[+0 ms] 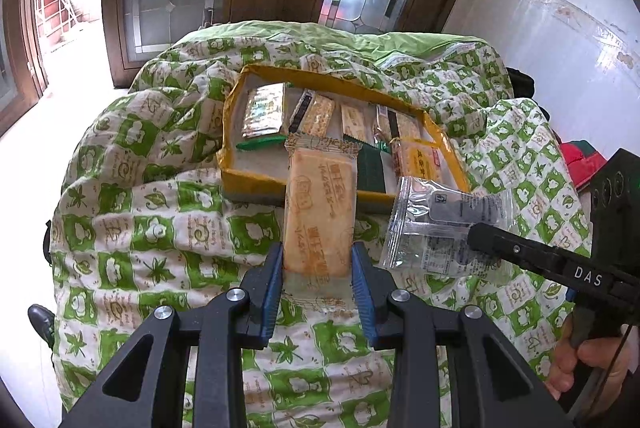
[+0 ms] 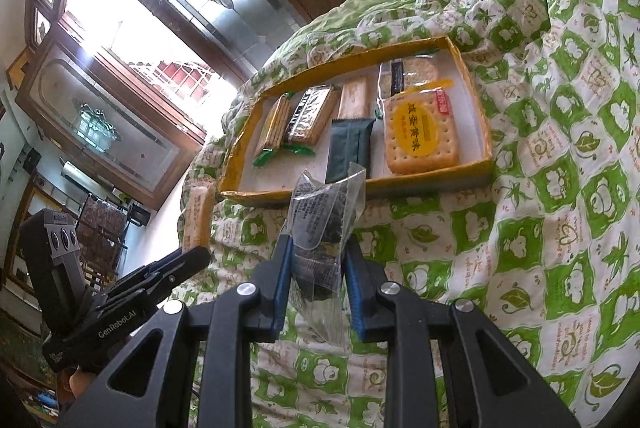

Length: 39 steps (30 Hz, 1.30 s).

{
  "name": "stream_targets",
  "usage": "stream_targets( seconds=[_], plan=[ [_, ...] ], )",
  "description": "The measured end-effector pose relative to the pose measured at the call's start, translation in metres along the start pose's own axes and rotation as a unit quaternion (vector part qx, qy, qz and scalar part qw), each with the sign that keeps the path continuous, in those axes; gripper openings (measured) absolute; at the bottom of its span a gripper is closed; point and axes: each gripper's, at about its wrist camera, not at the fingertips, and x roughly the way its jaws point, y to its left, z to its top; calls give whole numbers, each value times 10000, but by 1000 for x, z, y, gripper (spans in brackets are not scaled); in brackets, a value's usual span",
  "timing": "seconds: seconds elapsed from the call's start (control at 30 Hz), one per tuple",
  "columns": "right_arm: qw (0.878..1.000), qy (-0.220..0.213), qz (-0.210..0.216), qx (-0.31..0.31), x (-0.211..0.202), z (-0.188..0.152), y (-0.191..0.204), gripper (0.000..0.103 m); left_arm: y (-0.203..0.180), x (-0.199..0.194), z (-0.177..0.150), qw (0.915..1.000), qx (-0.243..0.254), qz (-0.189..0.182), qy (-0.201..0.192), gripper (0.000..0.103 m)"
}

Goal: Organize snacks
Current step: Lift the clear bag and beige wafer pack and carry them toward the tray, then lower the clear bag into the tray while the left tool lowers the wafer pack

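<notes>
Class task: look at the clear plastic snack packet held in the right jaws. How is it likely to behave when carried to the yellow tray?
The clear packet probably flops: its free top edge bends over above the right gripper. It looks light, since thin film makes up most of it. The glossy wrapper may slip, so the yellow tray is best approached gently.

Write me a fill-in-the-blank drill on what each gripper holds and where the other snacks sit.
1. The left gripper is shut on a ____-coloured biscuit packet.
2. The right gripper is shut on a ____ plastic packet with dark contents.
3. The other snacks lie in a shallow tray with a ____ rim.
4. The tray rests on a green and white ____.

Missing words: tan; clear; yellow; quilt
</notes>
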Motion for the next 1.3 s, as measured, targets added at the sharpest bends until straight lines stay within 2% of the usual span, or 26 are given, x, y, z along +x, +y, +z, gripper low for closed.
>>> stream_targets(
  seconds=[0.83, 1.3],
  plan=[
    [9997, -70, -48, -219, -3, 28, 7, 25, 3, 7, 21, 10000, -25, 43, -29, 34],
    [9997, 18, -54, -251, 9, 49, 7, 25, 10, 14, 34, 9999, -100, 67, -34, 34]
  ],
)
